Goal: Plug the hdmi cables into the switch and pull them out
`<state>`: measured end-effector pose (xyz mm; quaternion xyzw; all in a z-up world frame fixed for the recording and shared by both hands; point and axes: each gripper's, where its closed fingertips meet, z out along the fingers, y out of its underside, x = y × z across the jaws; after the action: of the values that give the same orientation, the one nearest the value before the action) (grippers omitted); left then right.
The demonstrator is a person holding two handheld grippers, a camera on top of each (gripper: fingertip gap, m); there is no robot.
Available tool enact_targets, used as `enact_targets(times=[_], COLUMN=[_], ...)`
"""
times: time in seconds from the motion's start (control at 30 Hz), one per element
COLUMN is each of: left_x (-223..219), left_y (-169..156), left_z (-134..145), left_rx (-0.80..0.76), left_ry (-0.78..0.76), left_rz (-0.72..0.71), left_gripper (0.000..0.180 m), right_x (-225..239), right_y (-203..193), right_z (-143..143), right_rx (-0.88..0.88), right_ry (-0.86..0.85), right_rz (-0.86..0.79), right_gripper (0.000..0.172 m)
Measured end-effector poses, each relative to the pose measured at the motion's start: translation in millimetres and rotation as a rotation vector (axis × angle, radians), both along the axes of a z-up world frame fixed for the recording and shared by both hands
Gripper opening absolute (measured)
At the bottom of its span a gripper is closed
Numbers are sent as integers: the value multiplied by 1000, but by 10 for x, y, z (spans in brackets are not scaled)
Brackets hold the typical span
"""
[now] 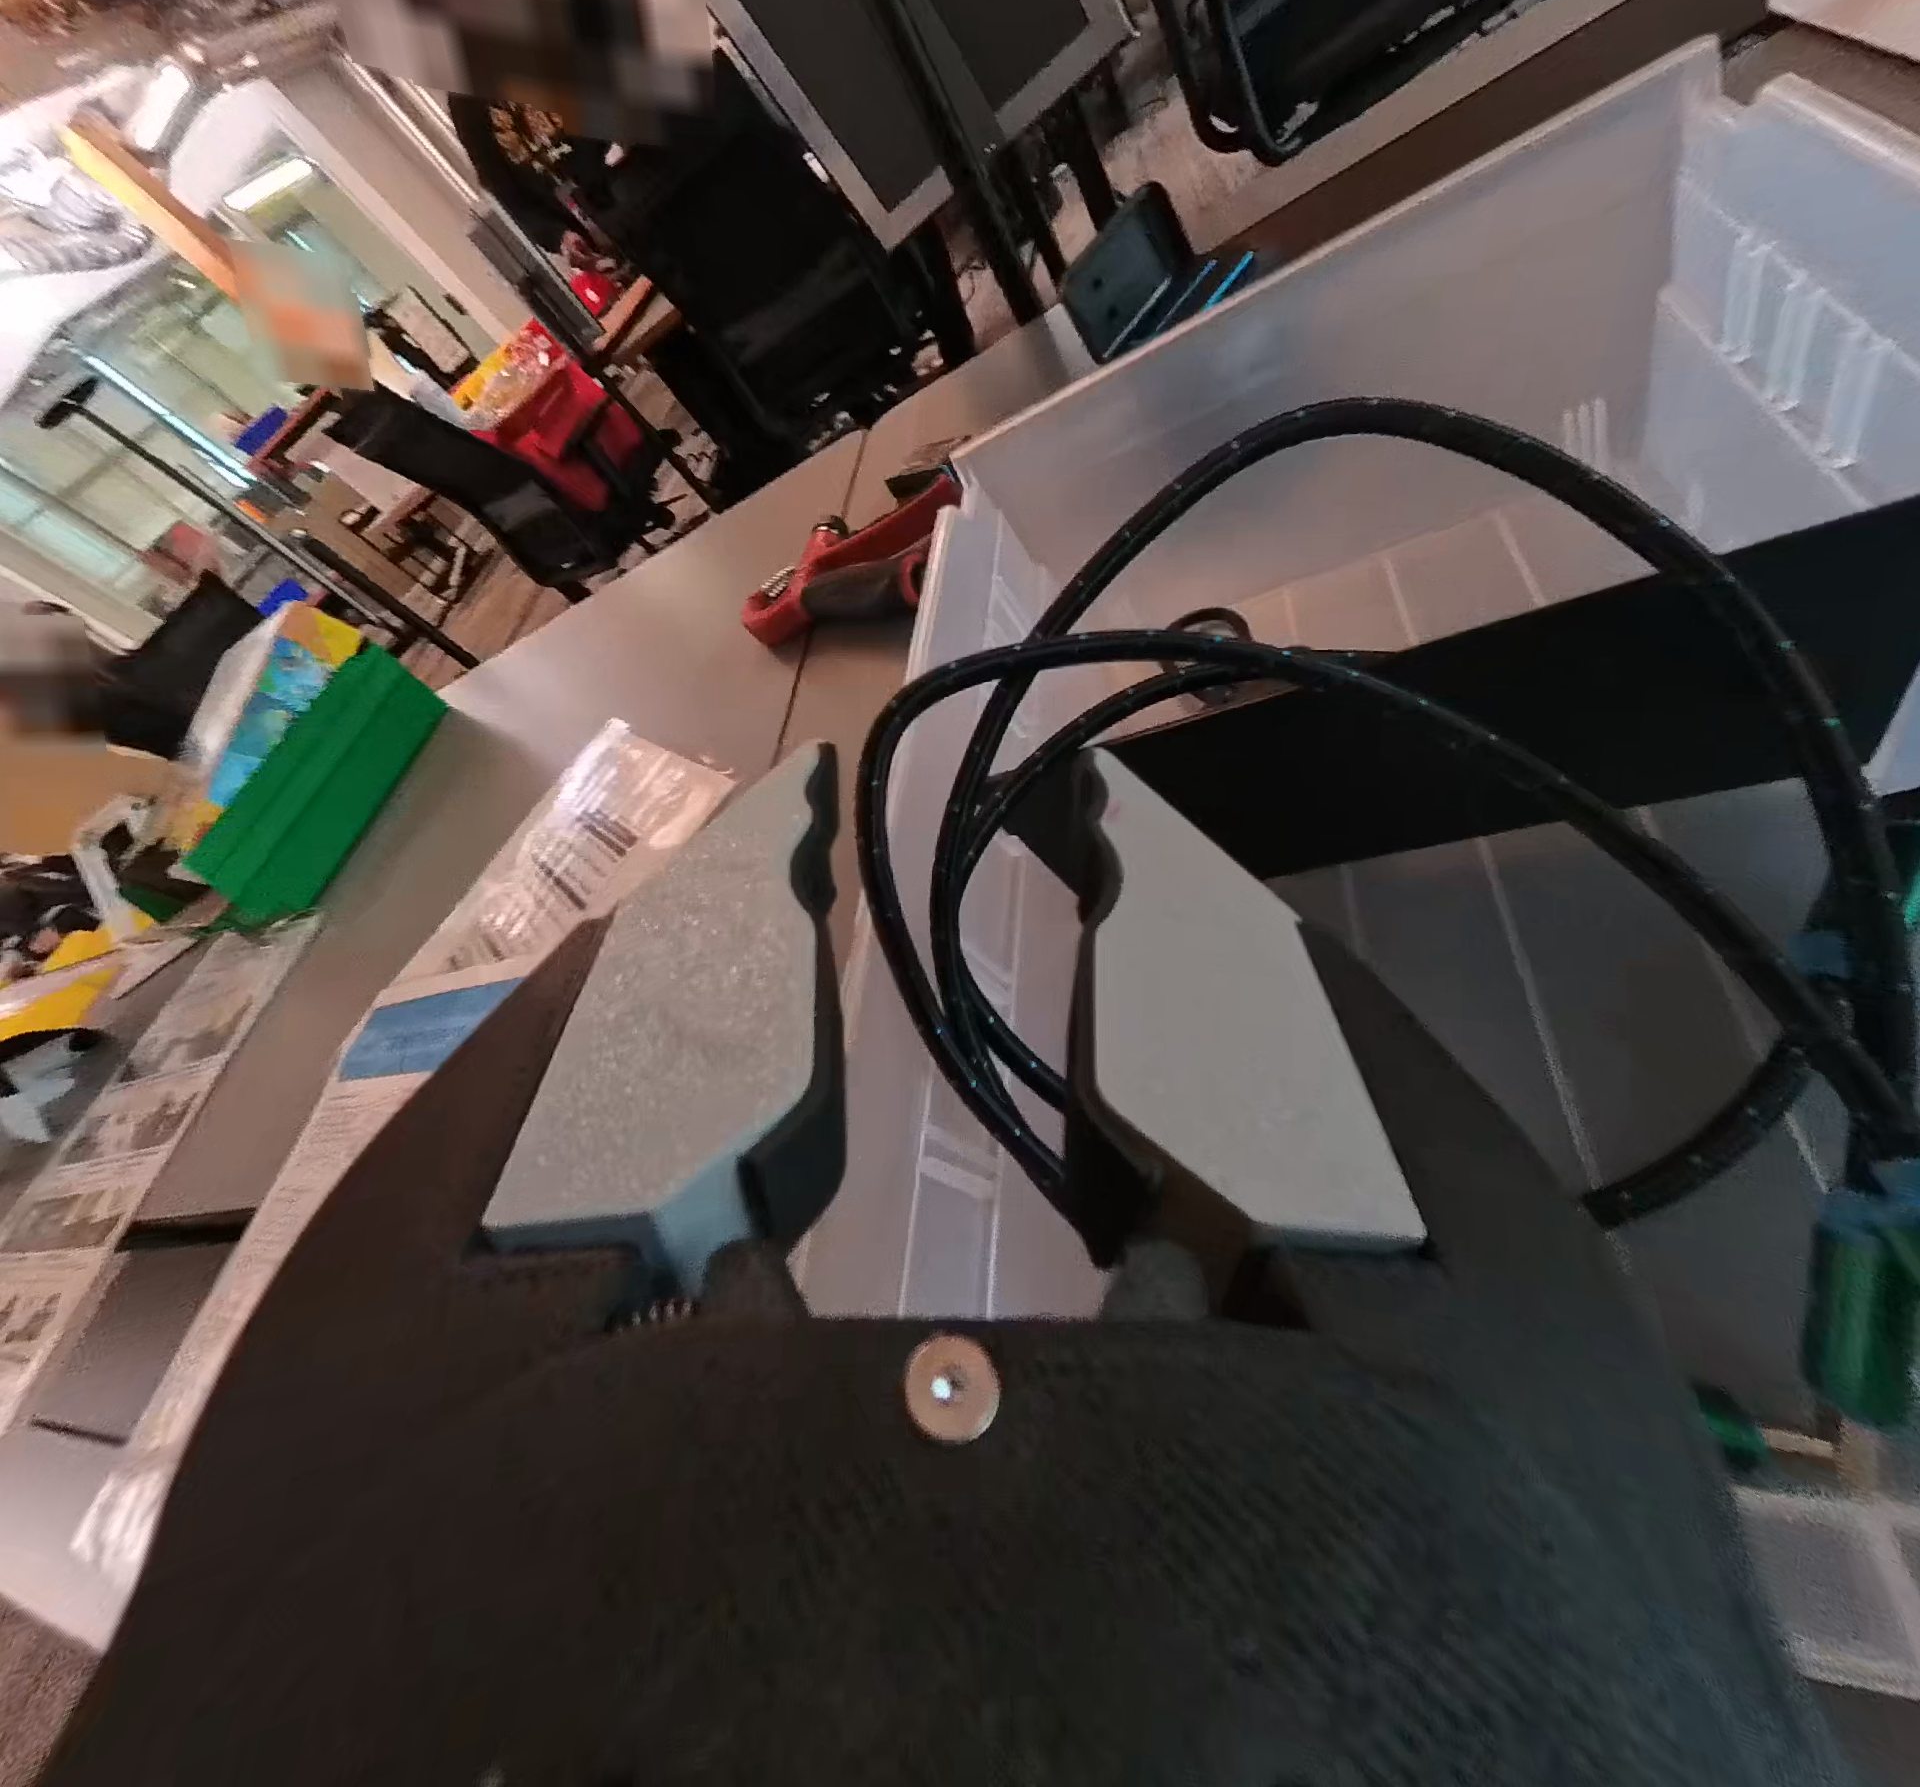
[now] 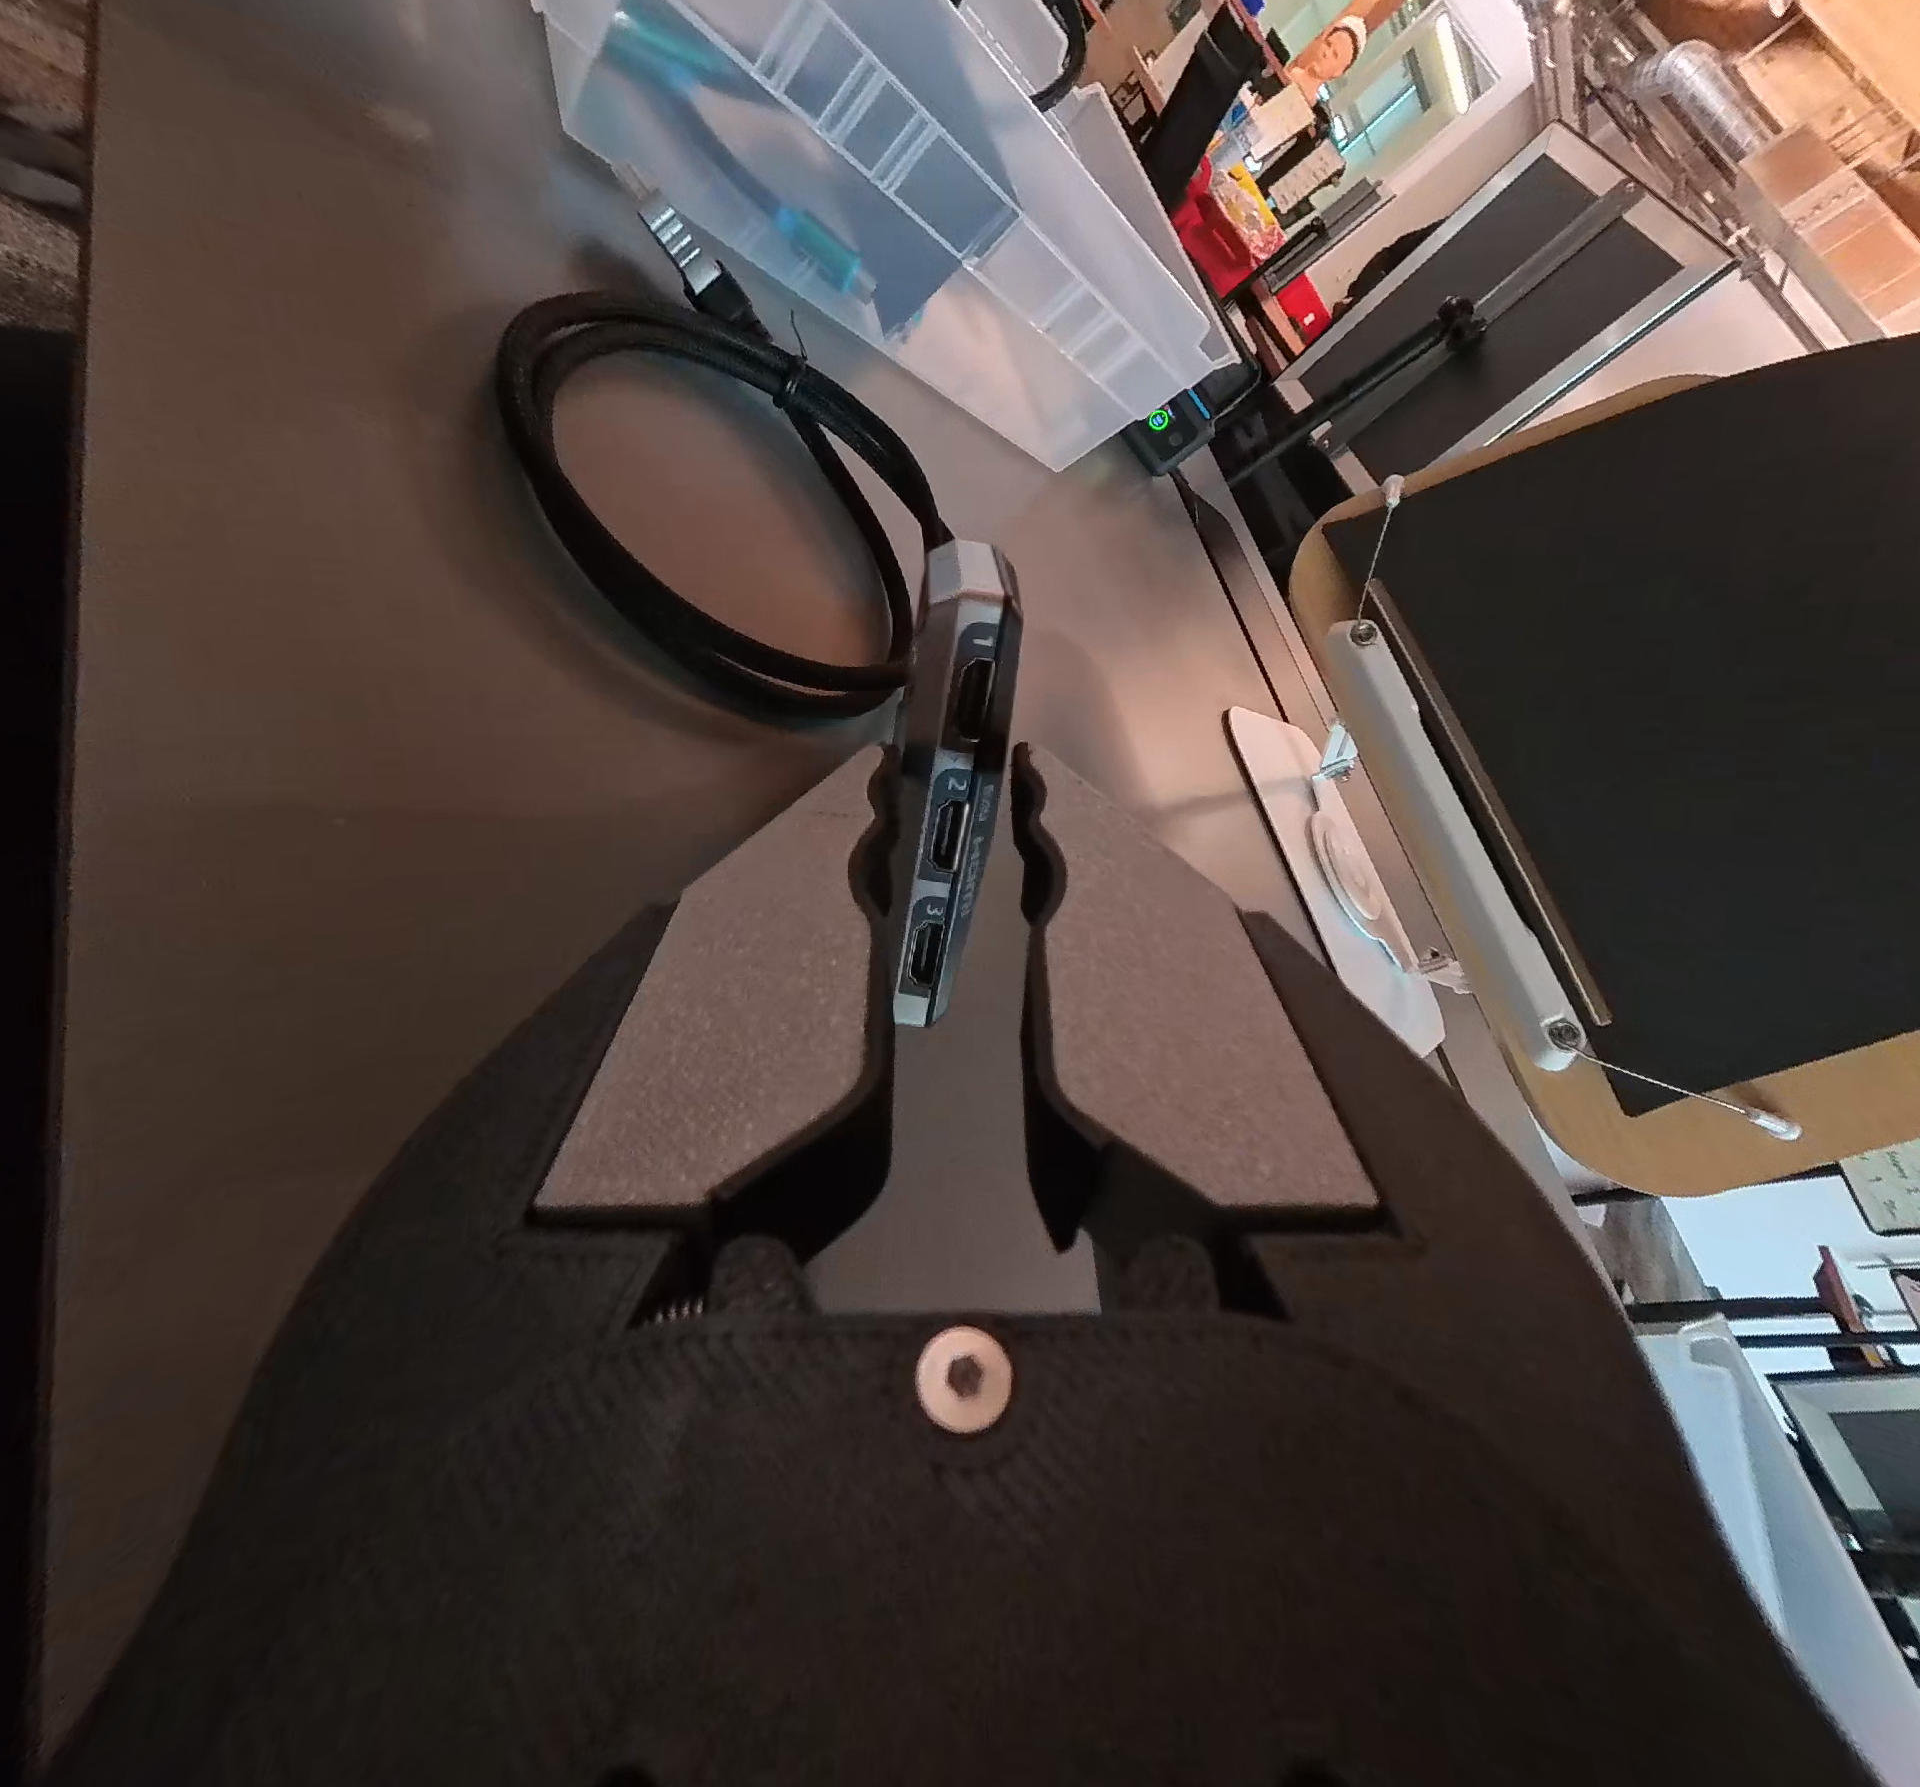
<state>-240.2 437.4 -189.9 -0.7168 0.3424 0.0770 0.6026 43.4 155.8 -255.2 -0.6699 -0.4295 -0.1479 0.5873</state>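
Observation:
In the left wrist view my left gripper (image 1: 956, 761) is open over a clear plastic bin (image 1: 1351, 335). Loops of a black braided HDMI cable (image 1: 1558, 459) pass between its fingers. They lie by the right finger, with a gap to the left pad. The cable's blue-green plug (image 1: 1860, 1301) hangs at the right edge. In the right wrist view my right gripper (image 2: 954, 755) is shut on a grey HDMI switch (image 2: 971, 667), held edge-on above the table with its three ports facing me. The switch's own black cable (image 2: 582, 490) lies coiled on the table behind it.
The clear bin (image 2: 1091, 210) holds another blue-green plug (image 2: 821, 246). A black board (image 2: 1610, 750) and a white pad (image 2: 1340, 864) are on the right. A red tool (image 1: 842, 574), a green box (image 1: 322, 802) and a plastic bag (image 1: 603, 833) lie left of the bin. My hands' fingertips stand some 40 cm from each other.

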Motion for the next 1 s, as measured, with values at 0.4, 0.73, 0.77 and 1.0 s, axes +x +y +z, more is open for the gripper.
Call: enact_targets(times=[0.4, 0.73, 0.77, 1.0], left_x=[-186, -157, -164, -165], left_y=[58, 120, 156, 244], left_z=[-57, -46, -65, -112], left_rx=[-63, -72, -64, -29], left_ry=[-32, -57, -18, 93], left_rz=[27, 41, 54, 88], left_gripper=[0, 28, 27, 4], right_x=[23, 15, 16, 15], right_y=[21, 12, 11, 17], right_z=[2, -6, -4, -4], right_rx=[-5, -9, -9, -8], right_ry=[14, 14, 14, 14], right_rz=[-9, -4, -6, -5], right_gripper=[15, 15, 15, 15])
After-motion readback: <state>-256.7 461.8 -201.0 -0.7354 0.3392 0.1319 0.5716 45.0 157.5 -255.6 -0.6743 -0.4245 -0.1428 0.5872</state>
